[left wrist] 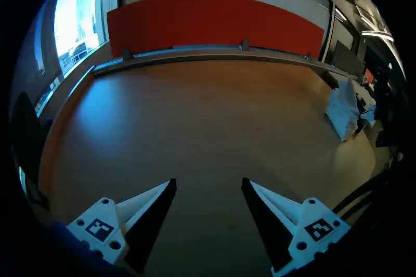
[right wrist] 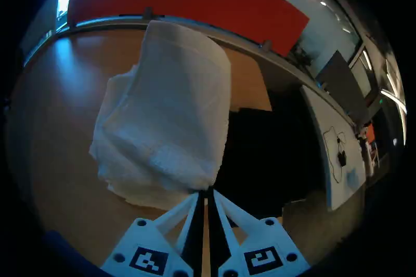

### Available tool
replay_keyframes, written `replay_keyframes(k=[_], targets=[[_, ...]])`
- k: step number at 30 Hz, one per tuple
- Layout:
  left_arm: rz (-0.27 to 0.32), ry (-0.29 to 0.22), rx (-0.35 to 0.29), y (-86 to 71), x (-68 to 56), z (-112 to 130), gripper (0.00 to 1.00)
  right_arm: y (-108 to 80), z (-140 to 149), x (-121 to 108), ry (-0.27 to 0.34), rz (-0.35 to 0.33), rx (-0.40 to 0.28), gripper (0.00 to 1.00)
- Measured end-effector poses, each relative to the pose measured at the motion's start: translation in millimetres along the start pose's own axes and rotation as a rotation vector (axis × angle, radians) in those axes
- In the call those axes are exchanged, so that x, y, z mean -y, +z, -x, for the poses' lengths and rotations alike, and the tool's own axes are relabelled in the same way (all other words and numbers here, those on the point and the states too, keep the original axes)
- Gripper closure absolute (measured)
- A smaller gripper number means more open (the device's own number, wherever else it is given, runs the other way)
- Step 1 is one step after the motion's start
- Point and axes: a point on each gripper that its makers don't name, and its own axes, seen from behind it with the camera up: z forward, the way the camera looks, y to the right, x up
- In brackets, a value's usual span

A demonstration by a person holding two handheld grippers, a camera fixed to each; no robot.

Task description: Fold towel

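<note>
**Towel pinched at one edge, other side free**

My right gripper point(right wrist: 206, 192) has its jaws pressed together on an edge of the white towel point(right wrist: 166, 116), which bunches ahead of me over the wooden bench point(left wrist: 197, 121). My left gripper point(left wrist: 208, 181) hangs with jaws wide apart above bare wood, well apart from the cloth. The towel looks light, soft and floppy, so it will sag and crumple. I judge the left should take a neighbouring corner to spread it.

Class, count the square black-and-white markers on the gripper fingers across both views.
4. Open left gripper: first marker on the left finger base, second marker on the right. Right gripper, shut on the towel: third marker left, fourth marker right. None looks hidden.
</note>
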Motion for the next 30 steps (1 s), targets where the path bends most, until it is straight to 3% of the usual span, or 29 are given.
replay_keyframes(k=[6,11,14,20,30], targets=[[0.002,0.002,0.002,1.7,-1.8,-0.5,0.07,1.0,0.8,-0.4,0.011,-0.001,-0.004,0.95],[0.001,0.000,0.002,3.5,-0.8,-1.2,0.07,-8.3,-10.2,-4.8,0.021,0.019,-0.050,0.90],[0.002,-0.002,0.002,4.7,-0.5,-1.6,0.07,-14.2,-13.9,-6.9,0.024,0.026,-0.067,0.79],[0.006,0.001,0.000,6.2,-1.6,-2.9,0.07,-25.6,-19.5,-8.9,0.017,0.044,-0.099,0.37],[0.010,0.001,-0.002,6.9,-2.1,-3.8,0.07,-35.4,-41.6,17.8,-0.011,-0.004,-0.163,0.34]])
